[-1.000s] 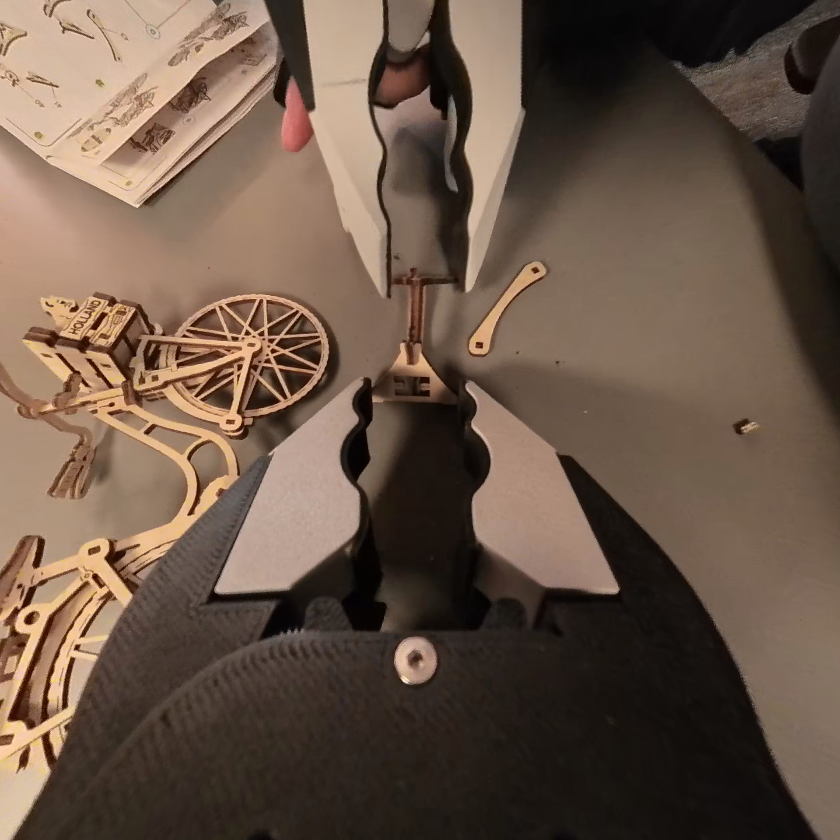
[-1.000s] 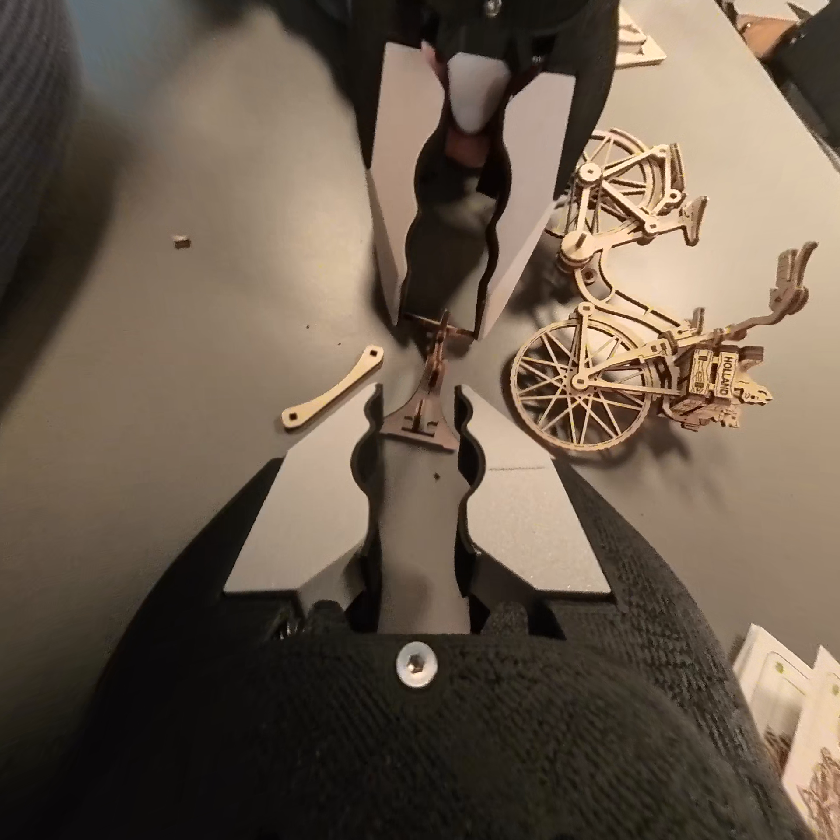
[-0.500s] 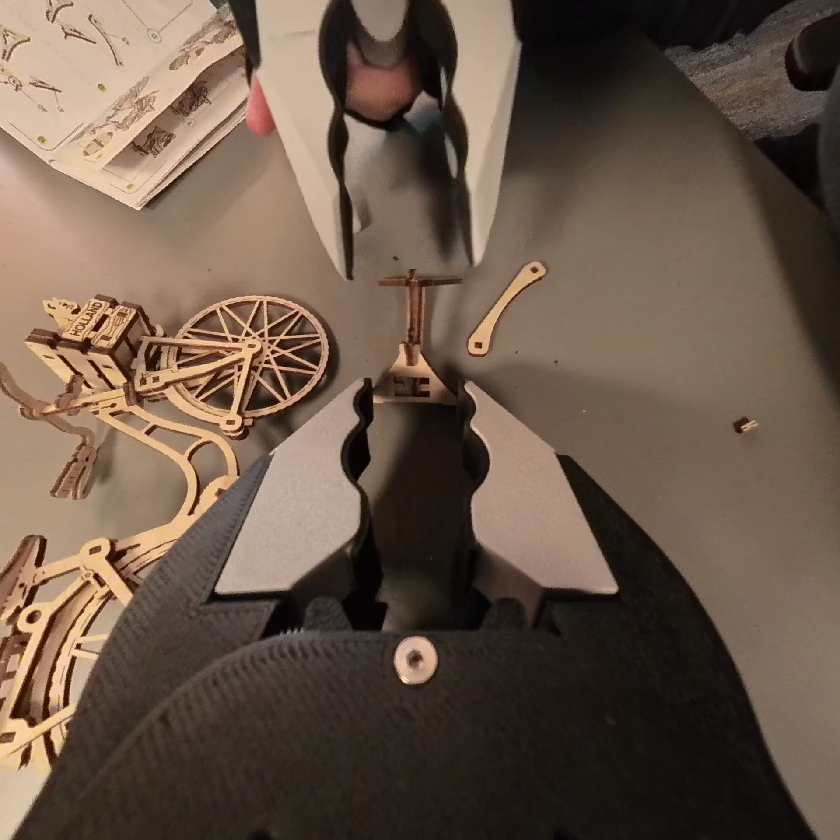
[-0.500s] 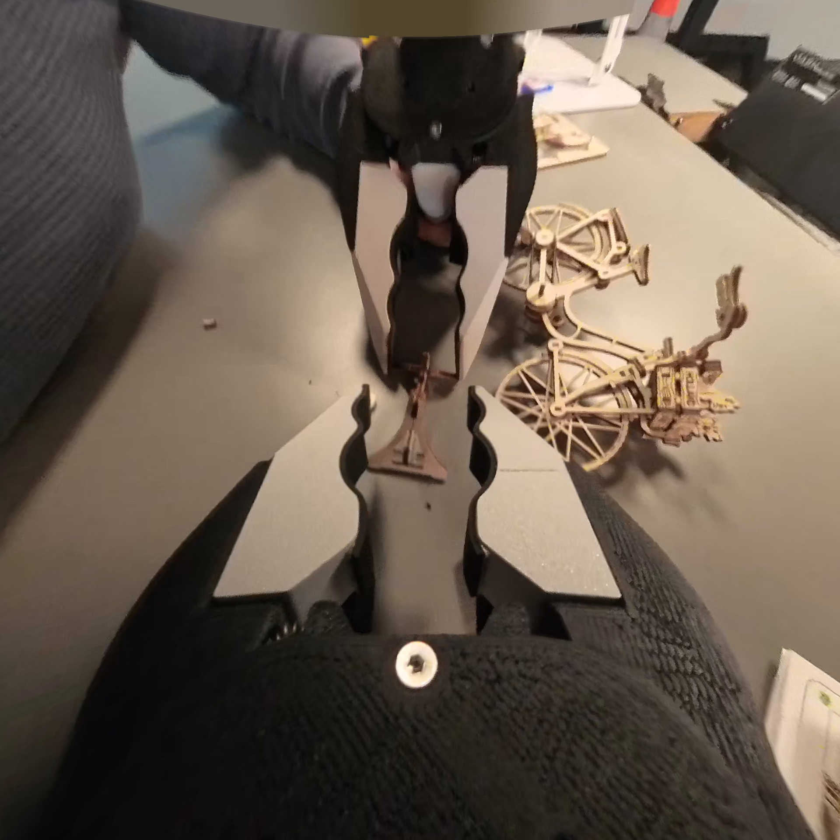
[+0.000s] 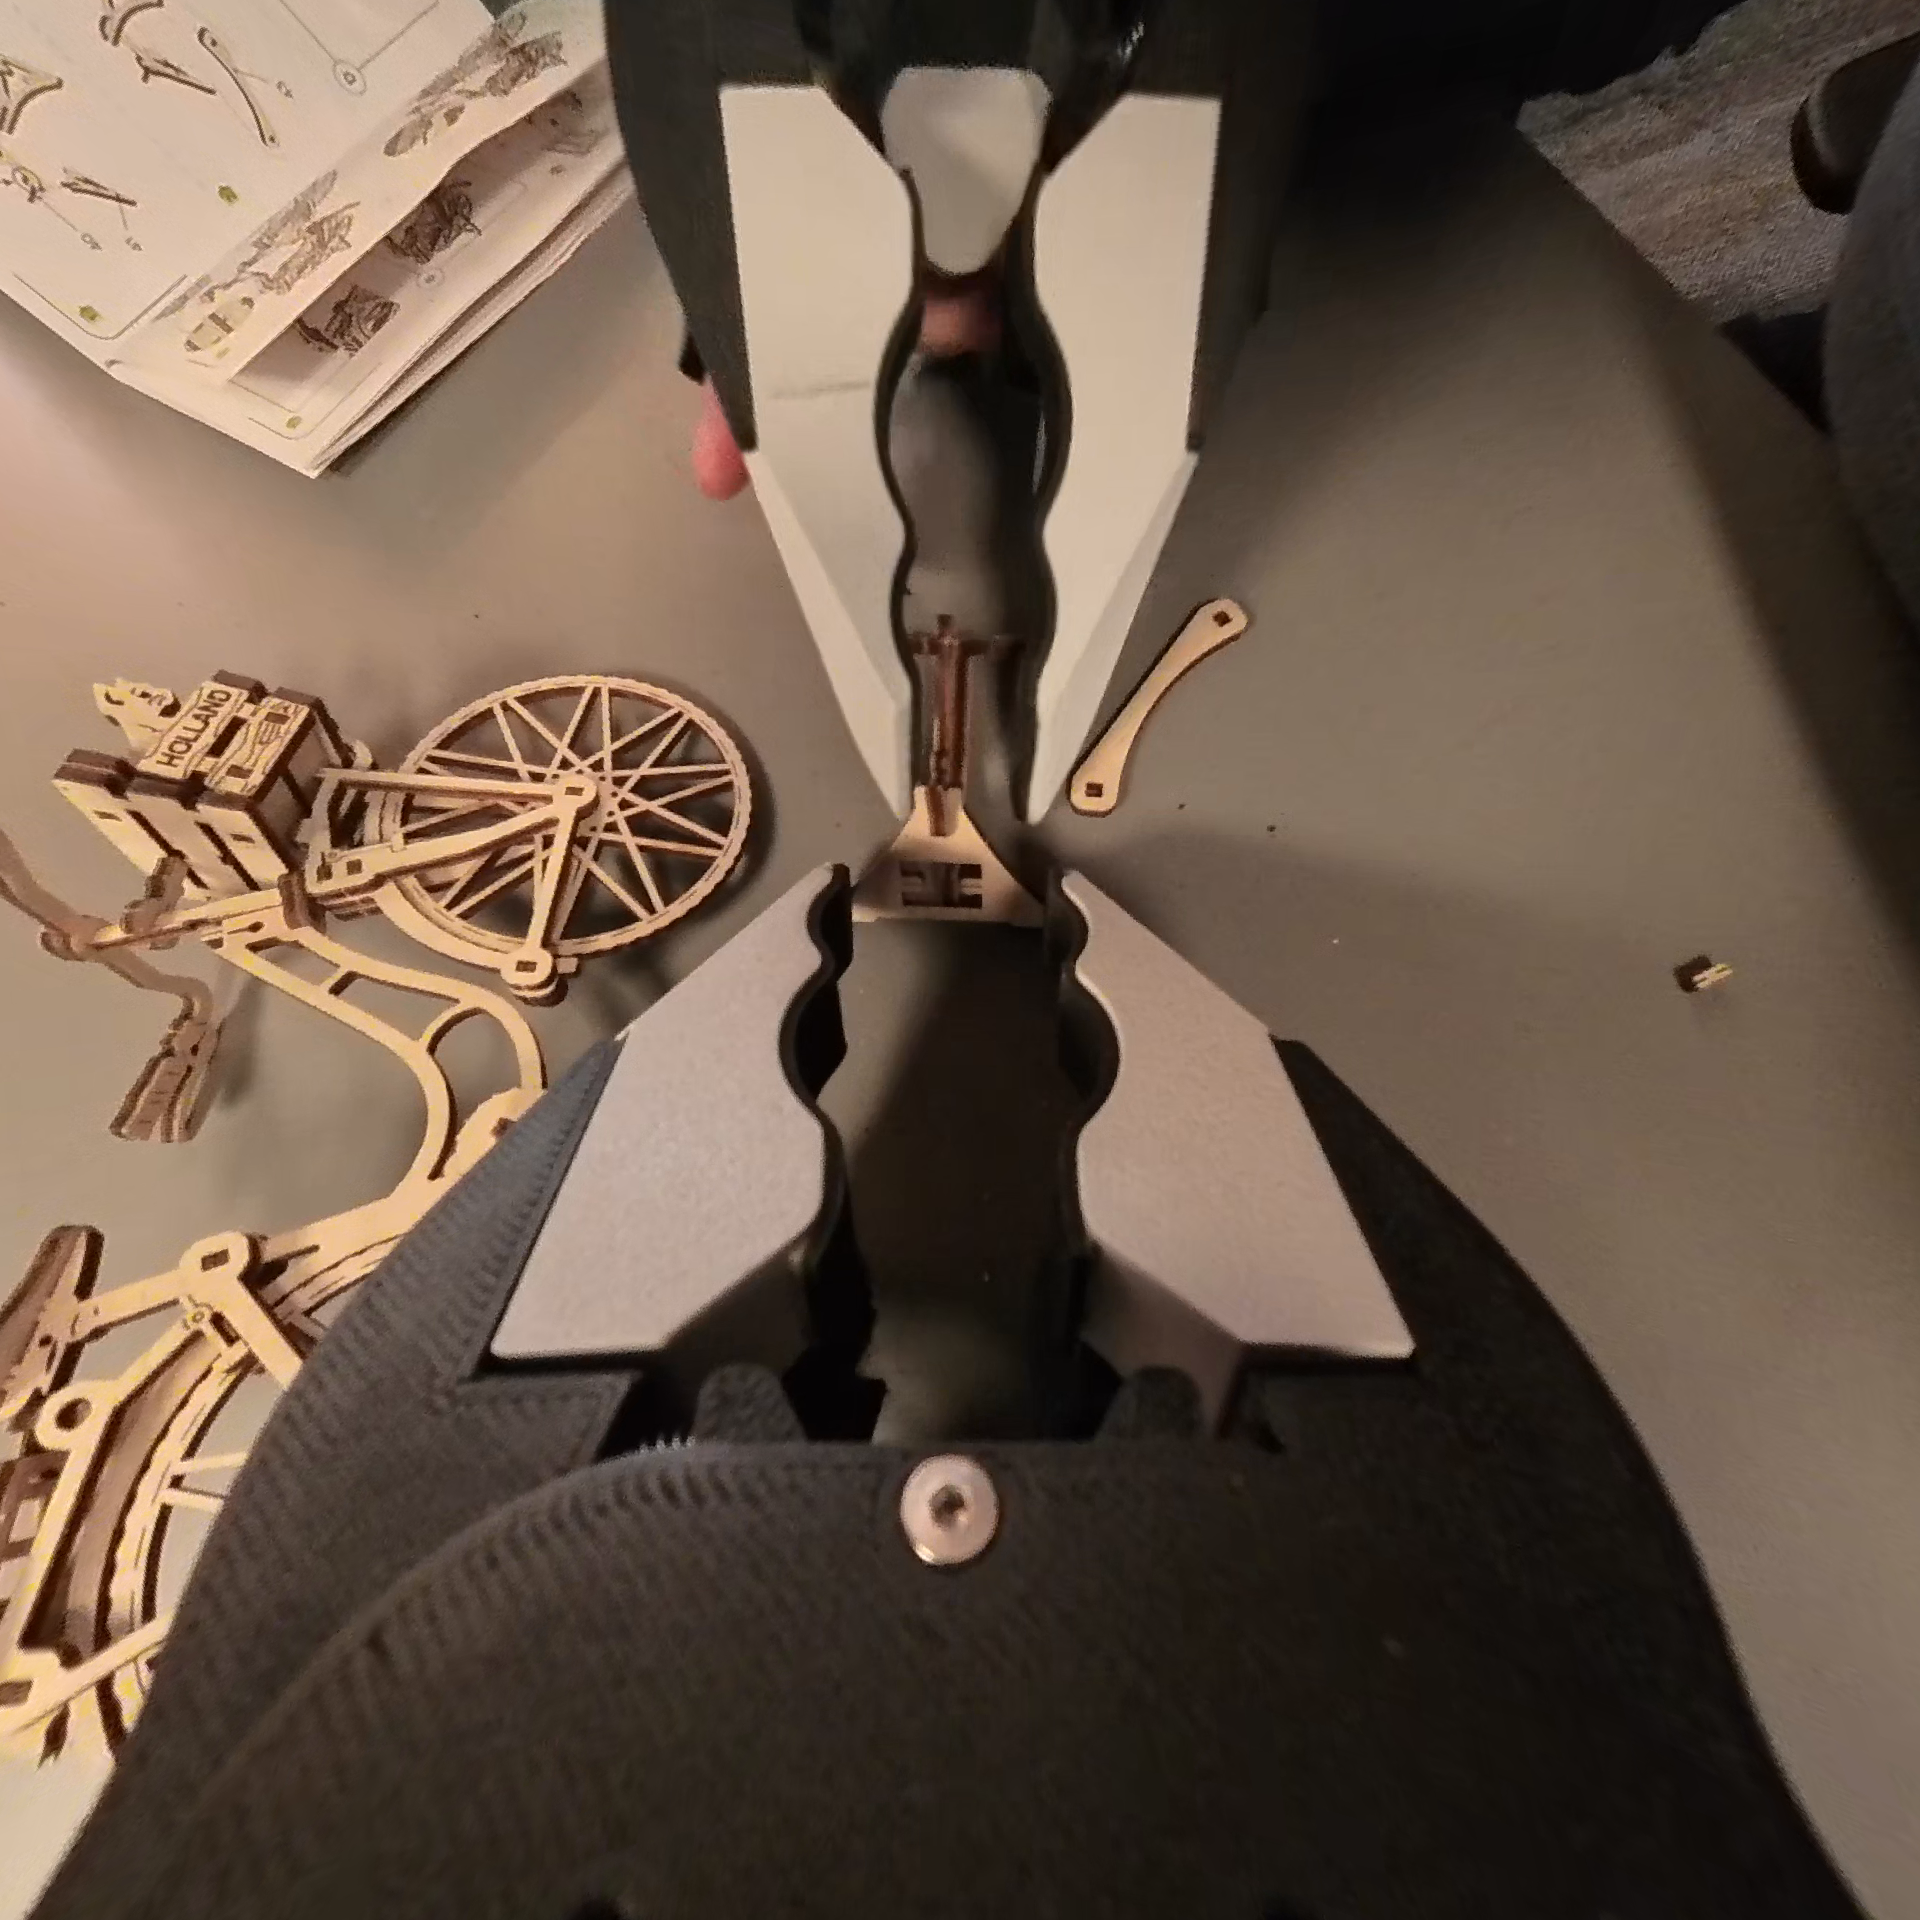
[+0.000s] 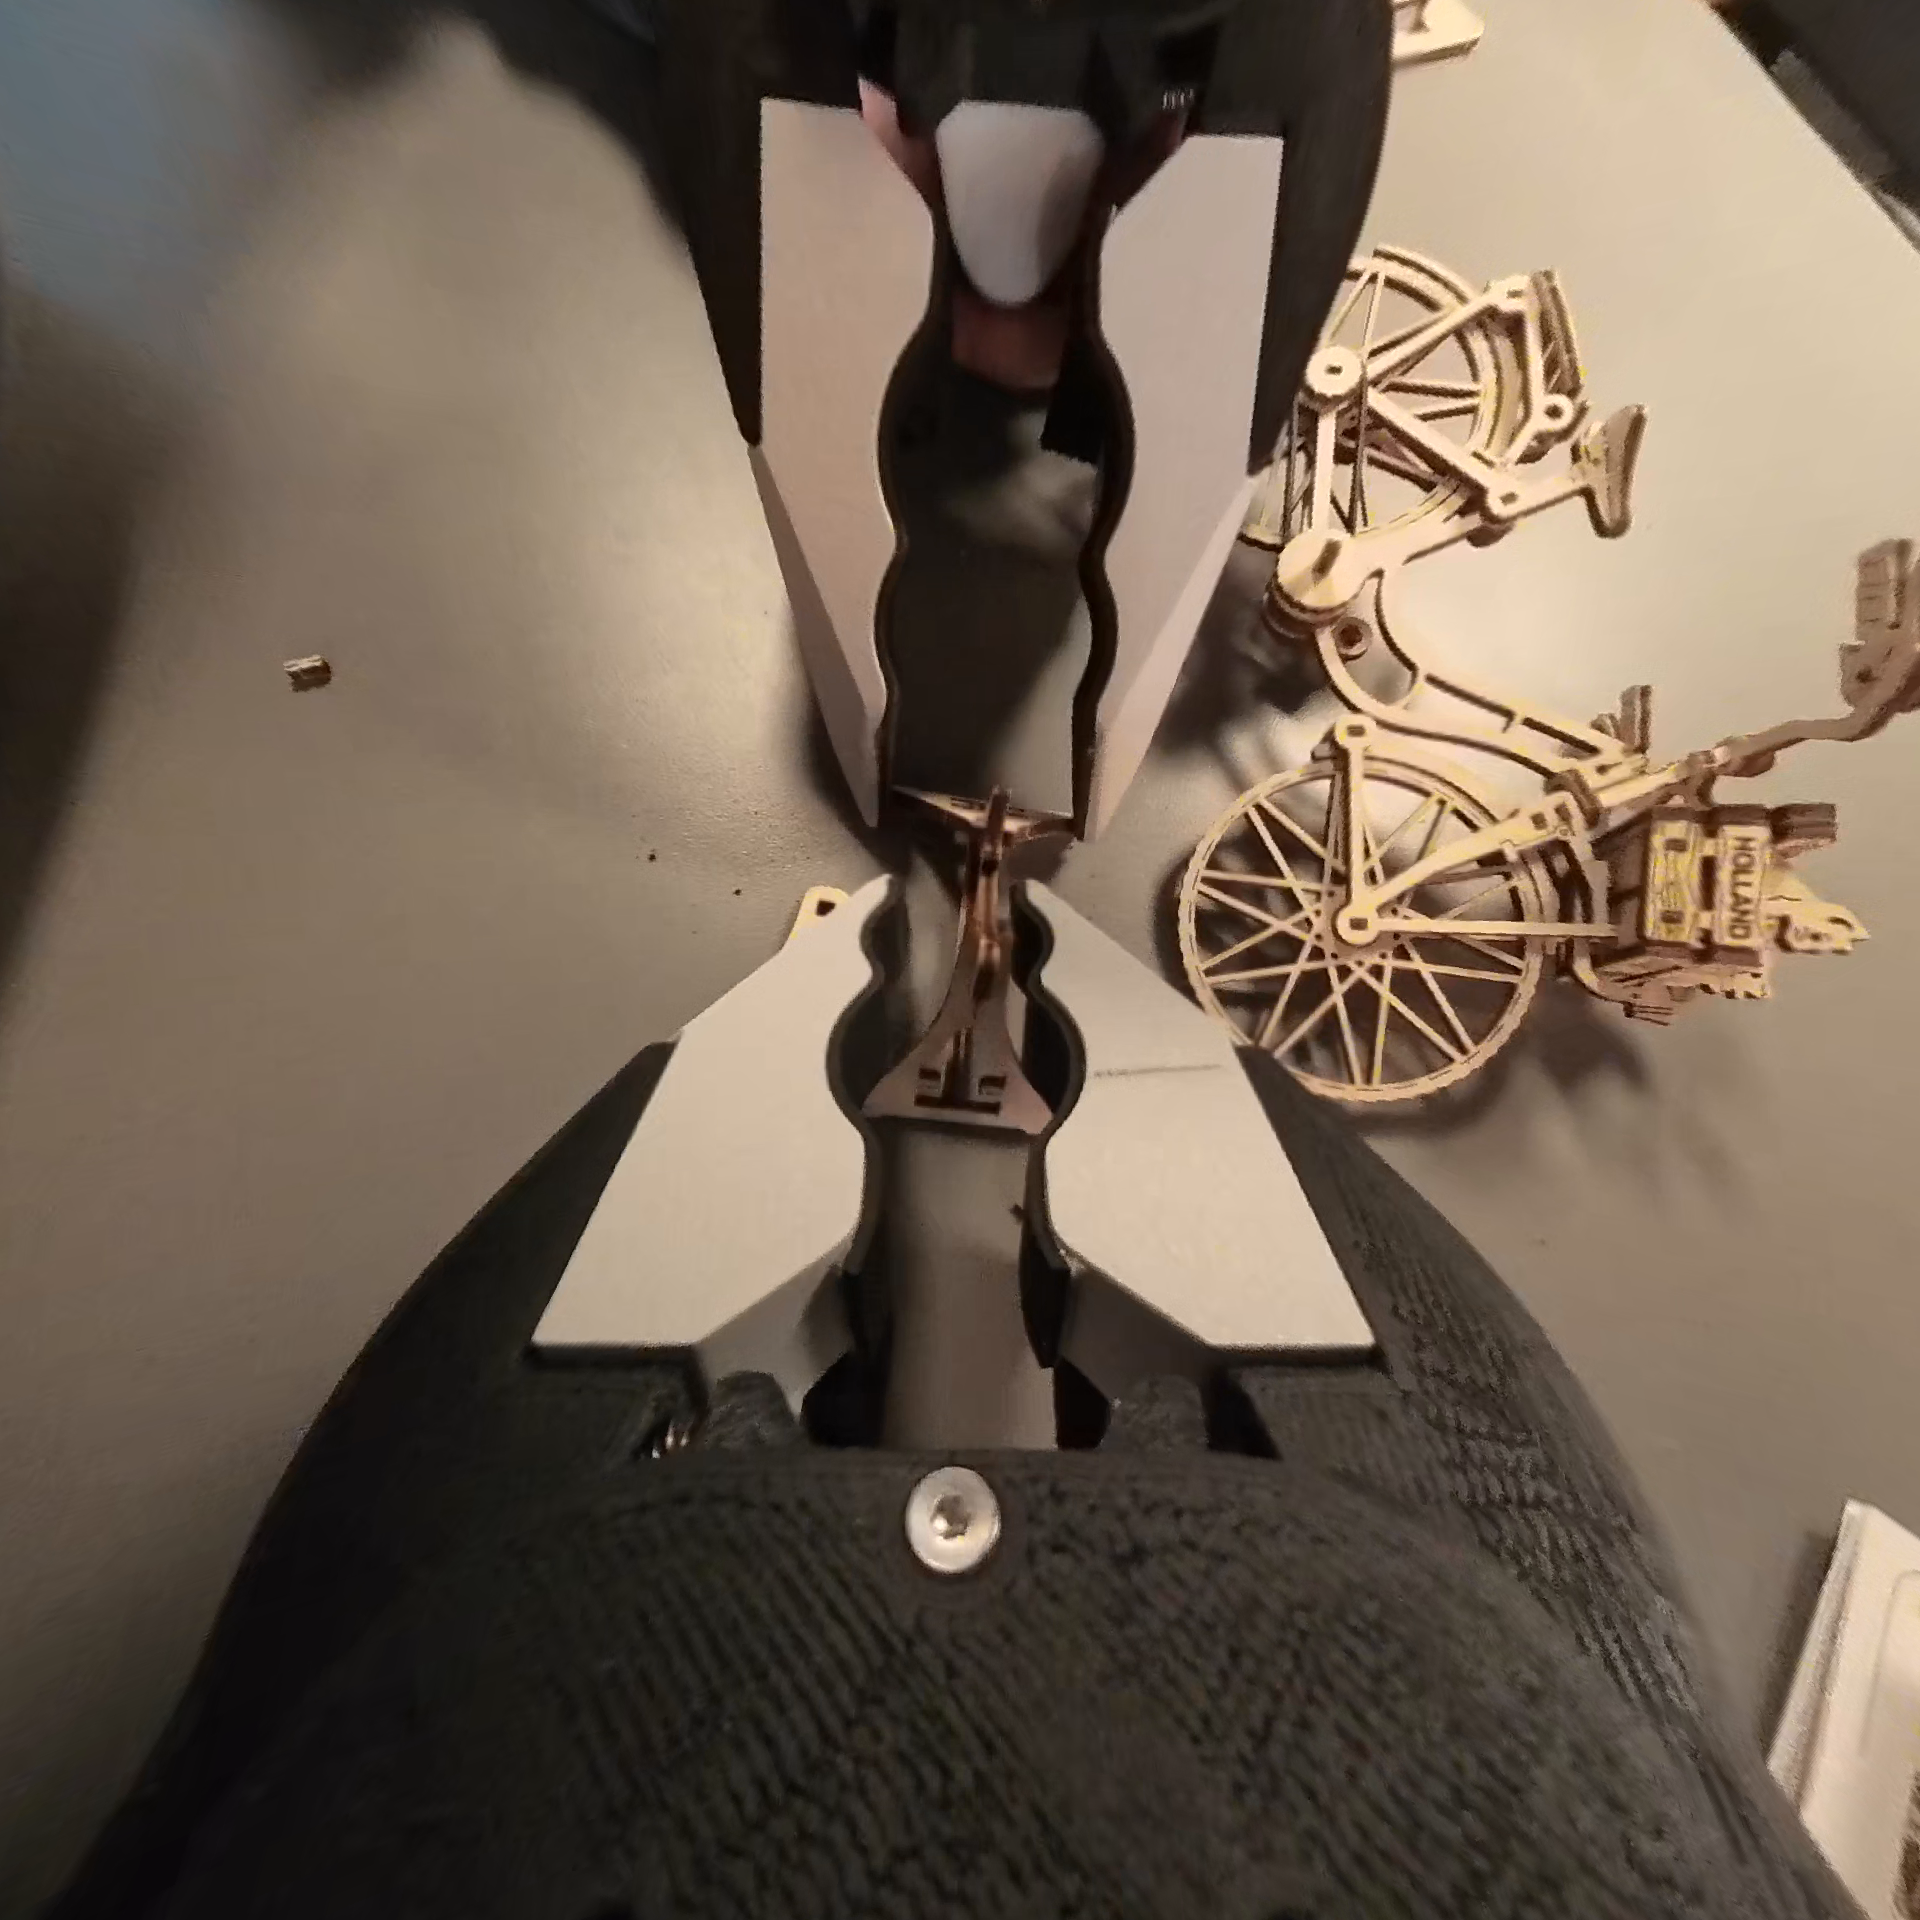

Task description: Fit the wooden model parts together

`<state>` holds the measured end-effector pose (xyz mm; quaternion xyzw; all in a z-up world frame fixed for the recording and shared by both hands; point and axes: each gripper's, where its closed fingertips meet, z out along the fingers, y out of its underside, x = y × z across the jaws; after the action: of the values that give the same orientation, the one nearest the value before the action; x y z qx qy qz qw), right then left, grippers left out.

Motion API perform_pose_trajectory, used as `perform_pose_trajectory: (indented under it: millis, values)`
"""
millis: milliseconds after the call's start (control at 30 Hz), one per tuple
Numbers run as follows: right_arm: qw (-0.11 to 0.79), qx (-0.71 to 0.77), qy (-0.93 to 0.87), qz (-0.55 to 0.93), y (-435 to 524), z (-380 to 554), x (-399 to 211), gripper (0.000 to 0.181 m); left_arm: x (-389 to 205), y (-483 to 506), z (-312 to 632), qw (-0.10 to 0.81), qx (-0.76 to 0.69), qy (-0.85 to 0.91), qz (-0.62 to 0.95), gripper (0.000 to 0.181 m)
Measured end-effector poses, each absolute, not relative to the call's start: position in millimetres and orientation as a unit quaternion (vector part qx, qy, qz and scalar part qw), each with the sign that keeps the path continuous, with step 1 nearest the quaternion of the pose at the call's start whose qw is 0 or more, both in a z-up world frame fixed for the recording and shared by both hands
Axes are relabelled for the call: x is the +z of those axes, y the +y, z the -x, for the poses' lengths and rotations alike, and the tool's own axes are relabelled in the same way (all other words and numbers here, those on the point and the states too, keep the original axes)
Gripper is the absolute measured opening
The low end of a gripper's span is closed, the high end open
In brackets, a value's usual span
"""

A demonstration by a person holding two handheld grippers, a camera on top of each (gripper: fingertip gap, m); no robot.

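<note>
- Grey table [image 5: 1455,520]: everything sits on it.
- Left gripper [image 5: 948,896]: jaws clamped on the wide base of the small wooden stand part [image 5: 943,821], base wedged between the fingertips. In the right wrist view it comes in from the top, tips [image 6: 985,821] on the part's crossbar-looking end.
- Right gripper [image 6: 958,914]: jaws around the part's narrow stem and flared foot; clamped or just close, cannot tell. In the left wrist view it [image 5: 961,810] straddles the stem from the far side.
- Wooden bicycle model [image 5: 343,831]: lying flat, left of the grippers, apart from both.
- Instruction booklet [image 5: 291,208]: far left corner.
- Curved wooden link [image 5: 1158,717]: loose, just beside the right gripper's tip.
- Tiny wooden block [image 5: 1702,975]: well apart, alone.
</note>
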<state>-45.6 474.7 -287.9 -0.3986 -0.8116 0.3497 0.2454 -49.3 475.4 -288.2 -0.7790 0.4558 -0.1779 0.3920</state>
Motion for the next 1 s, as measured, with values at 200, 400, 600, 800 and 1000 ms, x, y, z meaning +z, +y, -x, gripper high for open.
perform_pose_trajectory:
  millis: [200,400,600,800,1000]
  values:
    - [0.247,0.337,-0.813,0.407,476.2,47.3,-288.9,0.009,-288.1,475.6,48.7,0.392,-0.178,0.456,0.779,0.037]
    - [0.238,0.344,-0.806,0.418,478.2,48.1,-289.7,0.001,-288.3,475.5,48.4,0.391,-0.179,0.457,0.779,0.037]
    - [0.219,0.362,-0.797,0.430,477.3,48.1,-289.6,0.001,-288.4,475.5,48.3,0.391,-0.180,0.456,0.779,0.037]
    - [0.209,0.371,-0.795,0.433,476.3,48.7,-288.9,0.001,-288.6,475.7,48.3,0.390,-0.180,0.456,0.780,0.036]
    - [0.212,0.364,-0.804,0.419,475.5,45.7,-289.6,0.008,-288.6,475.9,48.3,0.390,-0.180,0.455,0.780,0.036]
